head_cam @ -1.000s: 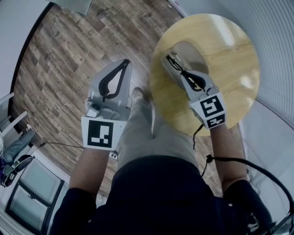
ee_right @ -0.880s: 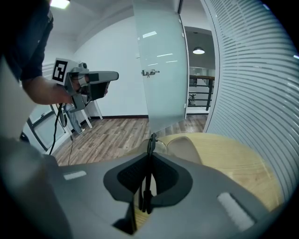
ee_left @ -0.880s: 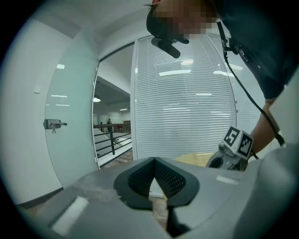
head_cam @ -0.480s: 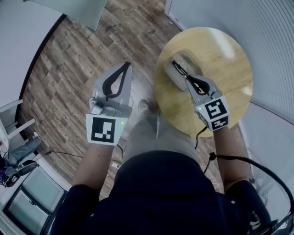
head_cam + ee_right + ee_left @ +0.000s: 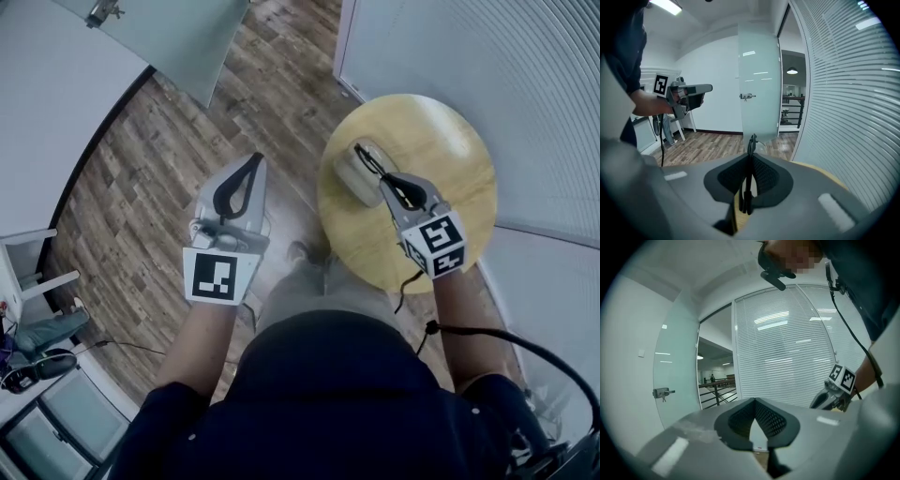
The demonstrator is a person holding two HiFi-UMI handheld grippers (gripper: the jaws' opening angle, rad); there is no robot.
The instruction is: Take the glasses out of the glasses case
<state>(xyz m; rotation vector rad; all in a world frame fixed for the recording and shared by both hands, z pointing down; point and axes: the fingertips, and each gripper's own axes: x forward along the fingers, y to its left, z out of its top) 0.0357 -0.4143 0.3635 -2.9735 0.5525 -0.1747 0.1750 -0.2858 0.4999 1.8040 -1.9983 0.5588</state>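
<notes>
A grey glasses case [image 5: 351,174] lies on the round wooden table [image 5: 461,159]. My right gripper [image 5: 386,183] hovers at the case, shut on black glasses [image 5: 363,157] whose frame sticks out past the jaws over the case. In the right gripper view the thin black glasses [image 5: 752,139] stand pinched between the shut jaws of the right gripper [image 5: 751,157]. Off to the left, over the floor, my left gripper [image 5: 253,161] is shut with nothing in it. Its jaw tips meet in the left gripper view [image 5: 754,400].
A wall of blinds [image 5: 487,56] curves behind and right of the table. A glass door [image 5: 759,89] with a handle stands beyond it. Wood floor [image 5: 159,169] lies to the left, with white furniture [image 5: 28,272] at the far left. A cable [image 5: 487,337] trails from the right arm.
The head view has pulled back, so the table and grippers look smaller. The right gripper stays shut on the glasses at the case. The left gripper stays shut over the floor.
</notes>
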